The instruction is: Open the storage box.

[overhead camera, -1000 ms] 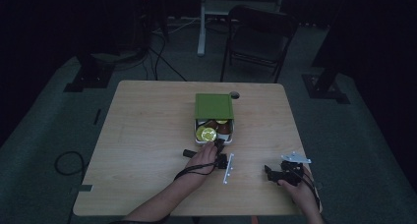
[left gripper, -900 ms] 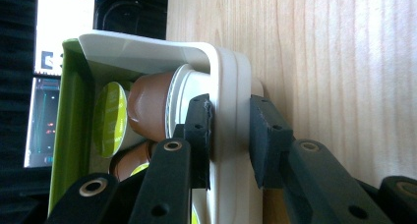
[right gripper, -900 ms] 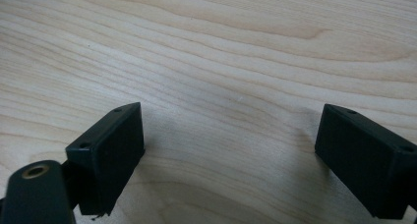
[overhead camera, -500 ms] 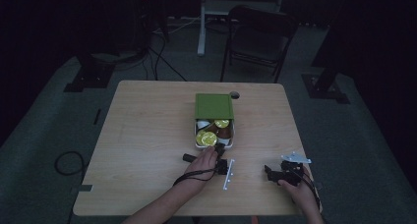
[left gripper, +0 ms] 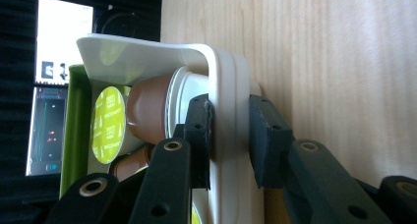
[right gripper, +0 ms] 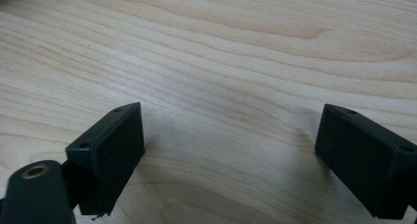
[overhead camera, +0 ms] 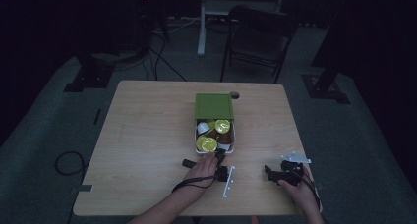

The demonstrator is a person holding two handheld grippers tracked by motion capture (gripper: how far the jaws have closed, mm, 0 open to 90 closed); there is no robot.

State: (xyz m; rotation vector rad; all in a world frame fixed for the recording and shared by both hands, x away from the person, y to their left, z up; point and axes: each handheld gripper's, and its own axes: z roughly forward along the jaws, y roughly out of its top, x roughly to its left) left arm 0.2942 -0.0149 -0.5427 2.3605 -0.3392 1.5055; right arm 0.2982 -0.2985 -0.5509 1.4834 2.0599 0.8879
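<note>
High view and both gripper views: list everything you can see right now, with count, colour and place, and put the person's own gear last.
table: one, light wood, centre of the high view
box: one, white tray, mid-table, near end open
lid: one, green, slid over the box's far half
coffee capsules: several, yellow-green foil tops, brown and white bodies, inside the box
chair: one, dark, beyond the table
cables: dark, on the floor at left
left gripper: one, black, fingers either side of the box's near wall
right gripper: one, black, fingers wide apart over bare table, near right edge
hands: two, at the table's near edge
</note>
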